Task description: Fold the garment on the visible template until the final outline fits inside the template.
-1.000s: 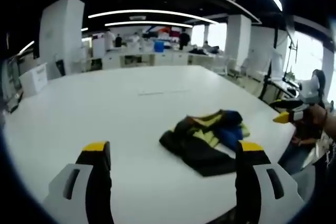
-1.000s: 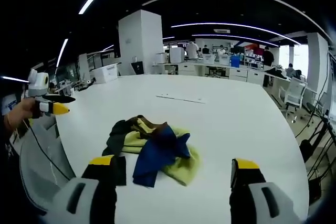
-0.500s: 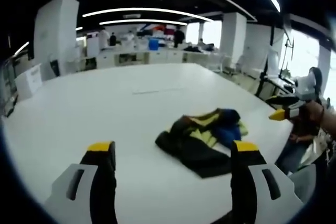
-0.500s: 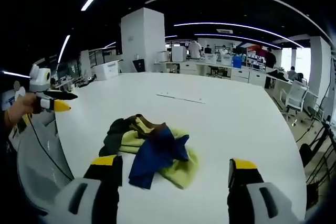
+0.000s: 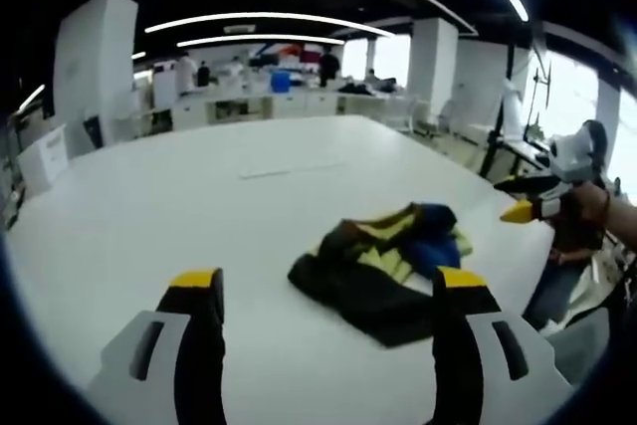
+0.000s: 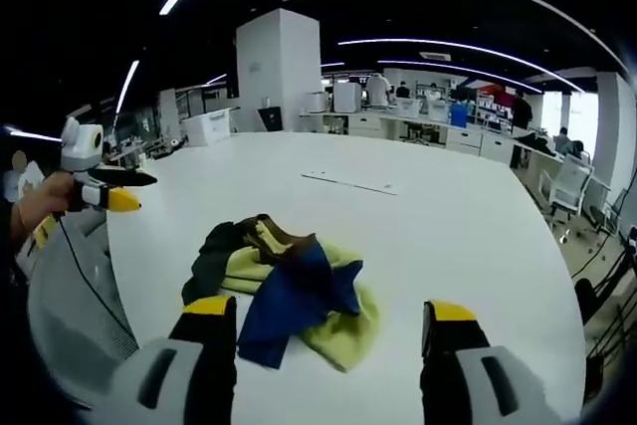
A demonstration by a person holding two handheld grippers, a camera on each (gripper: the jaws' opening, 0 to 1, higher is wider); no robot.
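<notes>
Both pairs of our yellow-tipped black fingers (image 5: 197, 291) stand spread and released, holding nothing: the left gripper (image 5: 323, 291) and the right gripper (image 6: 323, 318) hover above the smooth white table (image 5: 149, 206). We see the garment (image 5: 378, 266) lying crumpled in a soft heap of black, yellow-green, blue and brown cloth near the table's edge. Farther along the surface a thin pale strip (image 6: 348, 183) lies flat, well apart from the heap.
</notes>
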